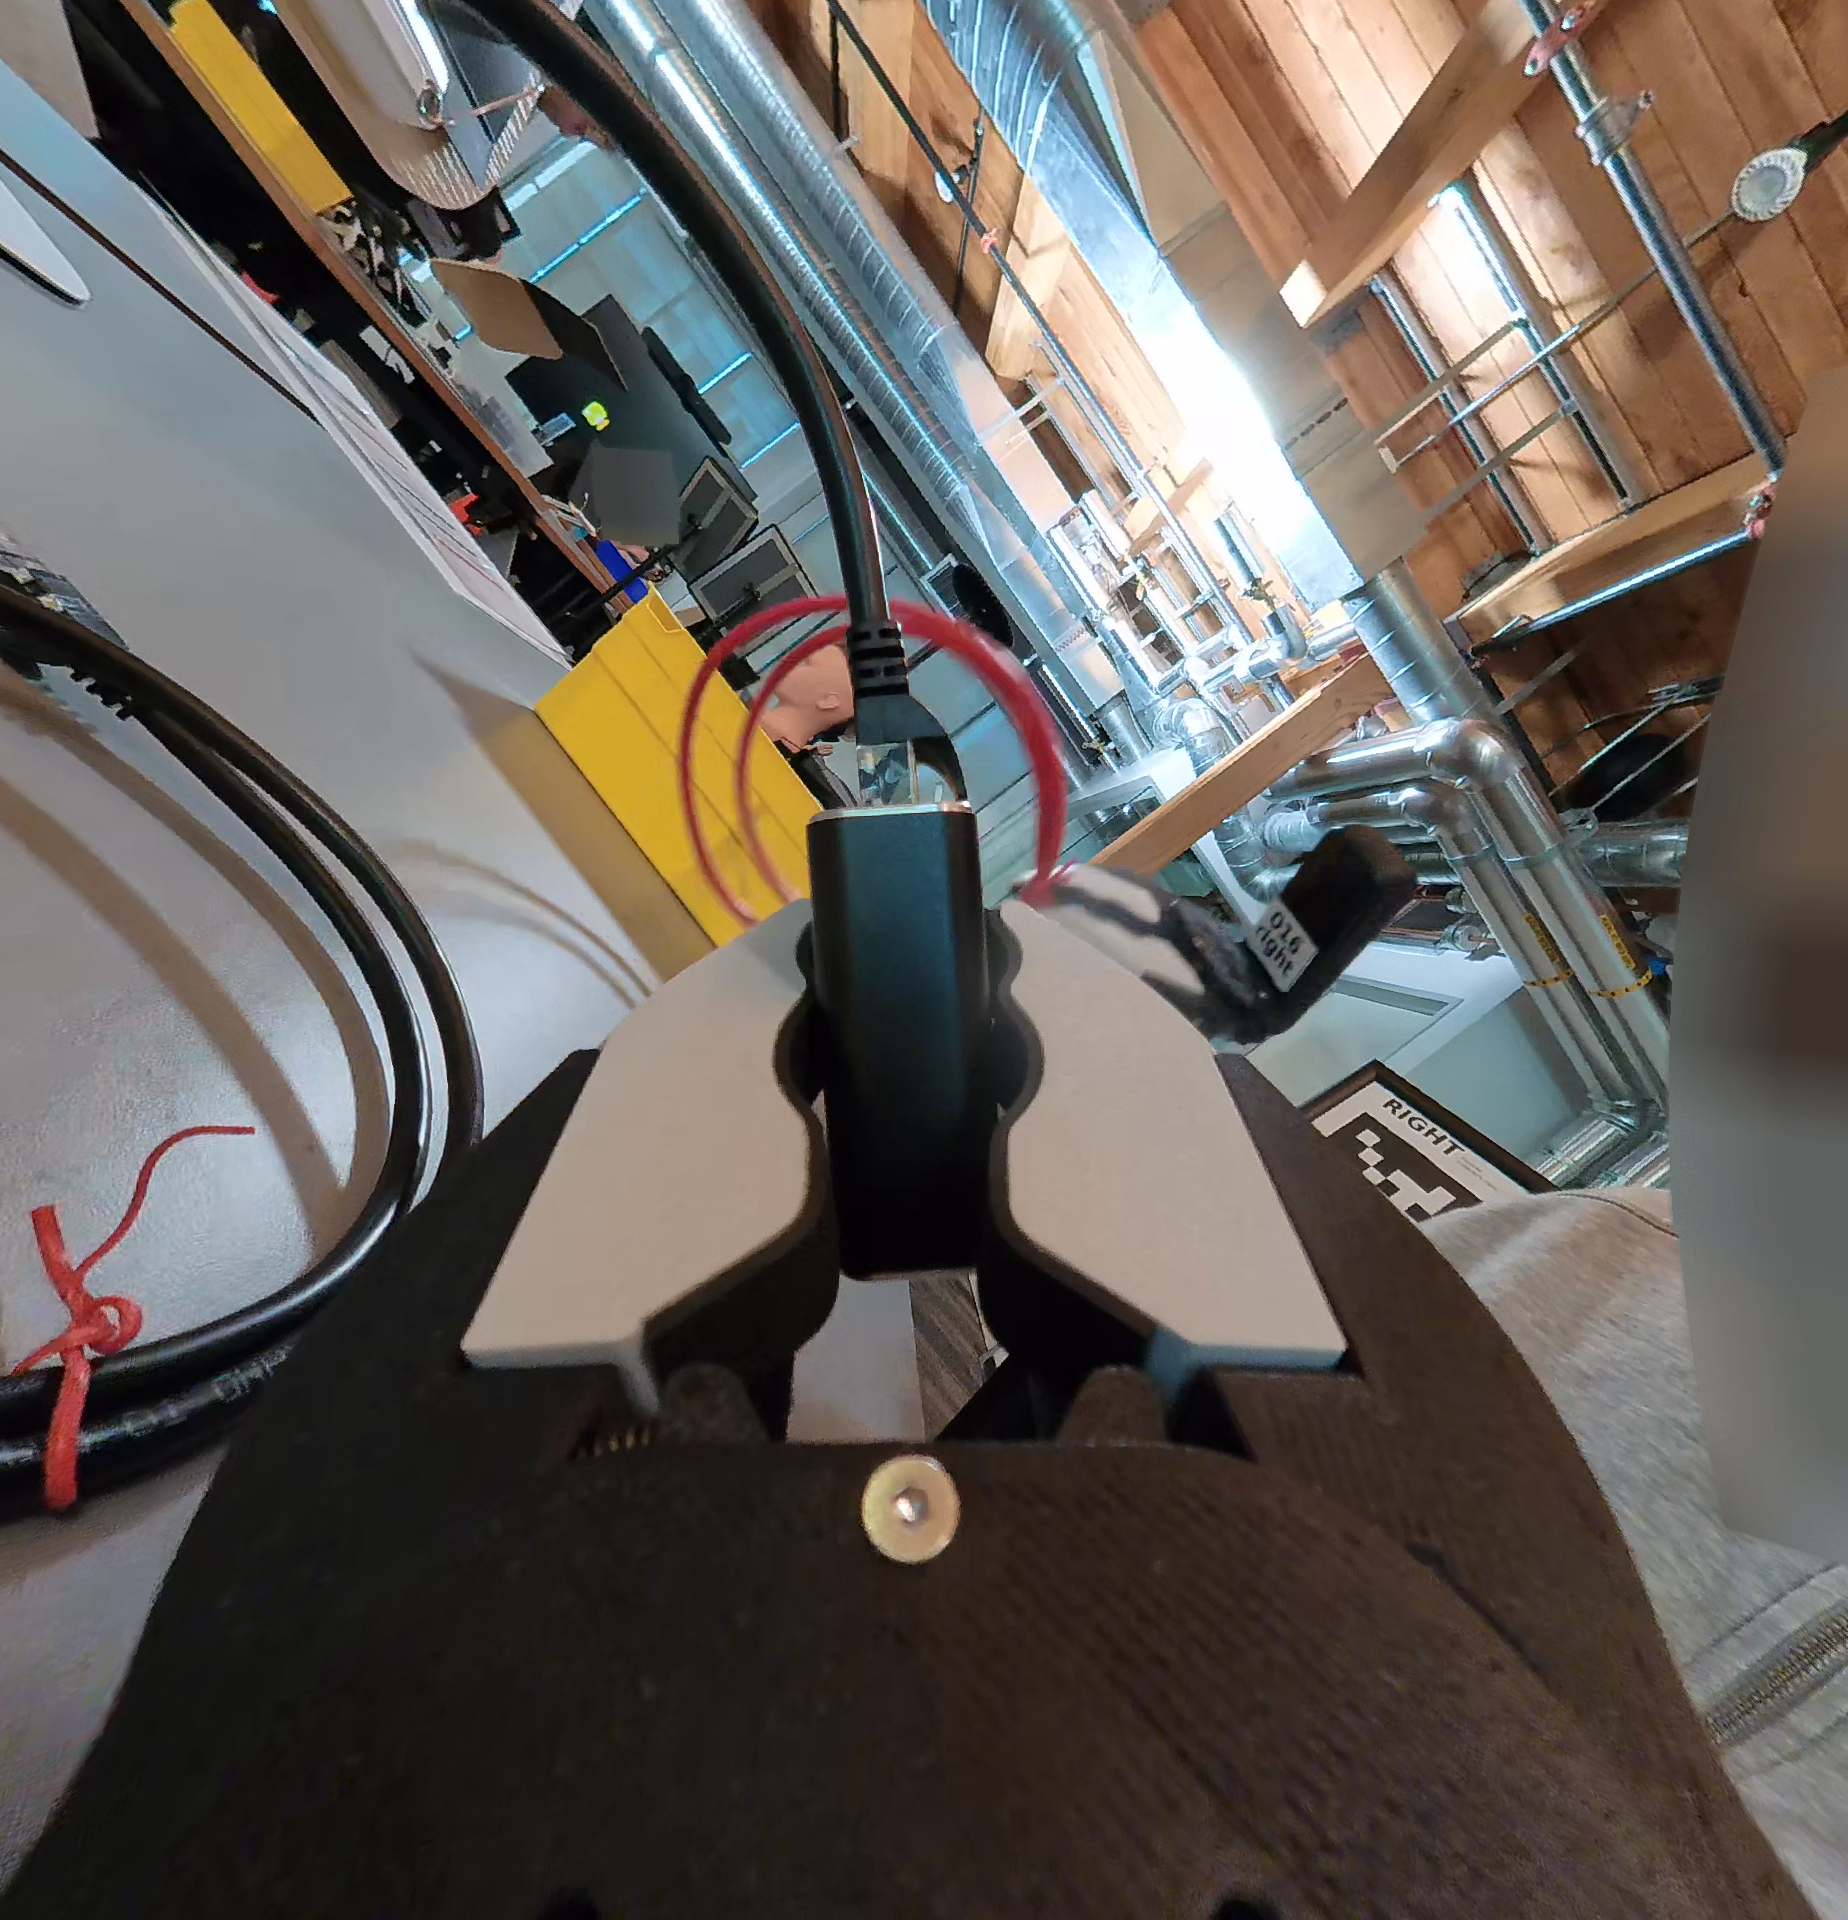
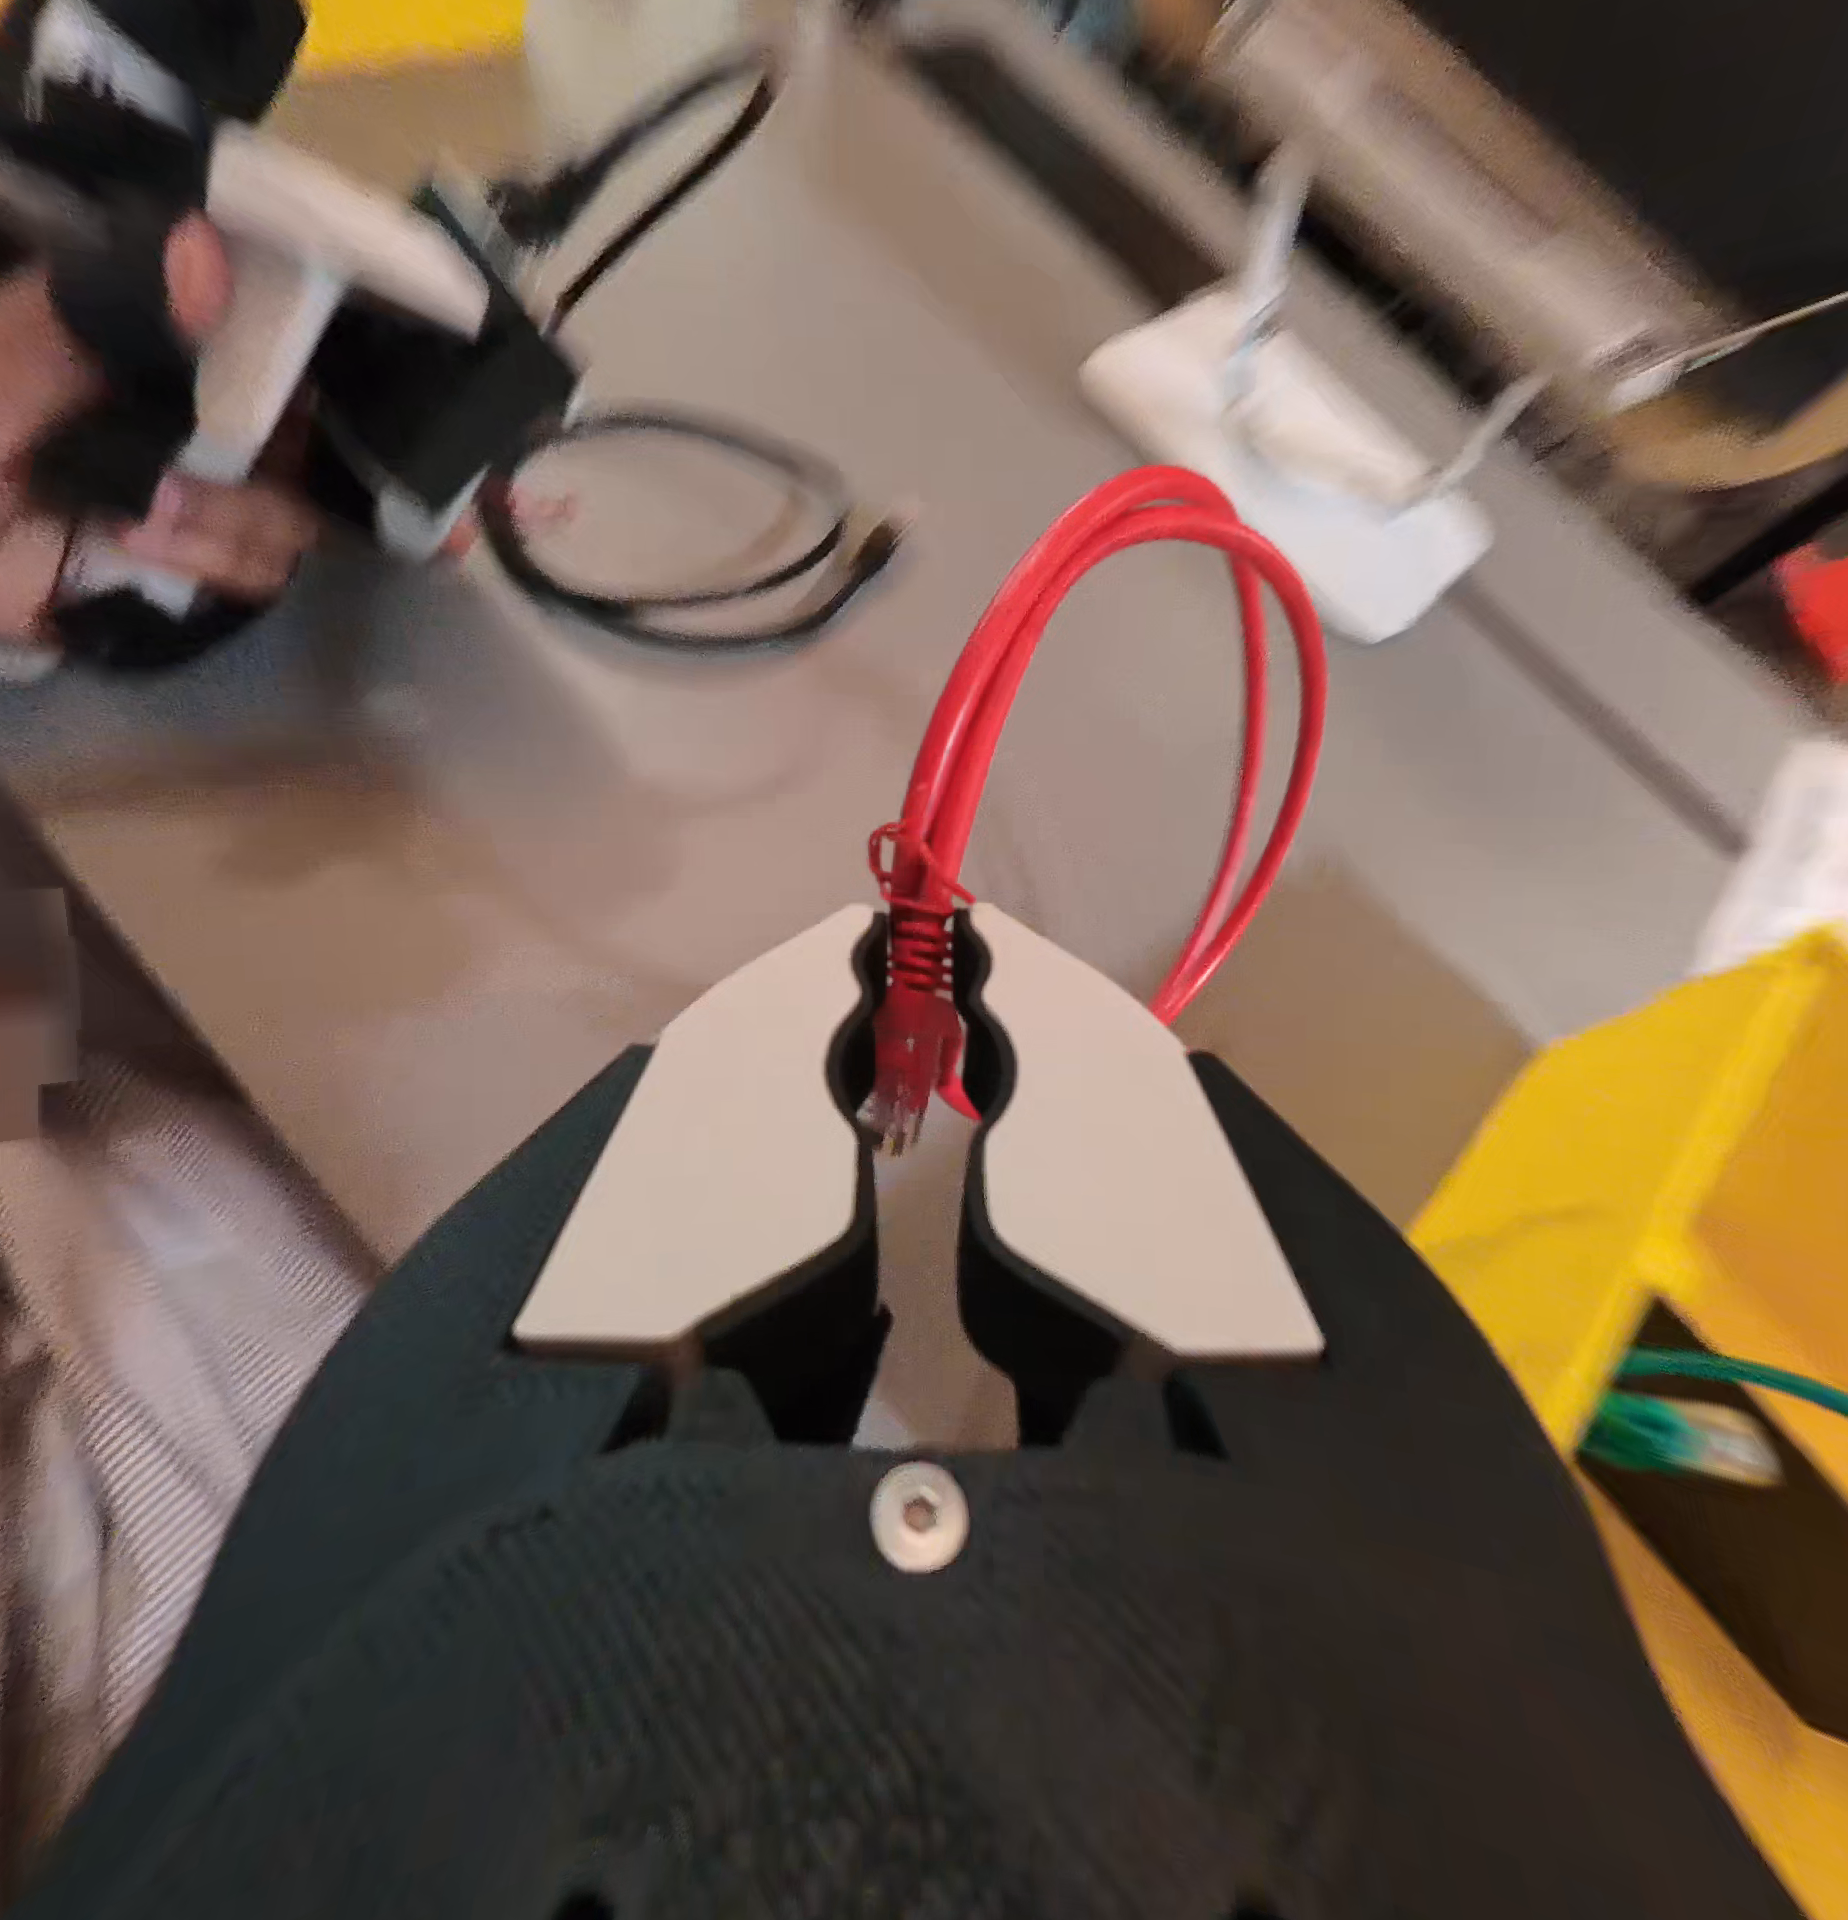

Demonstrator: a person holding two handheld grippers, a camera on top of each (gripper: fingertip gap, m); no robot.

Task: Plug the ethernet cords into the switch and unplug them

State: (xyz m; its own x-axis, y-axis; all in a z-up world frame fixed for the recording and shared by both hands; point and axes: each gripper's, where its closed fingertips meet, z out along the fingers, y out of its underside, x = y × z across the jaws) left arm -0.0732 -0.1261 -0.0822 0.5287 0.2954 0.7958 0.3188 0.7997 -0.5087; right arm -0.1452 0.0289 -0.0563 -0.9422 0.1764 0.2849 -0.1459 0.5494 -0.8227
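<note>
My left gripper (image 1: 904,920) is shut on a small black switch box (image 1: 899,1060) and holds it upright off the table. A black ethernet cord (image 1: 847,447) is plugged into the box's top end by its plug (image 1: 884,717). My right gripper (image 2: 925,920) is shut on the boot of a looped red ethernet cord (image 2: 1138,582). Its clear plug (image 2: 904,1081) points back toward the camera. The red loops (image 1: 712,748) show just behind the box in the left wrist view, with the right gripper (image 1: 1263,935) beside it. The left gripper (image 2: 380,364) shows blurred at the upper left.
A coiled black cable (image 1: 400,987) with a red tie (image 1: 78,1340) lies on the grey table (image 2: 587,883). A yellow bin (image 2: 1678,1195) at the right holds a green cord (image 2: 1668,1434). A white device (image 2: 1304,457) stands at the back.
</note>
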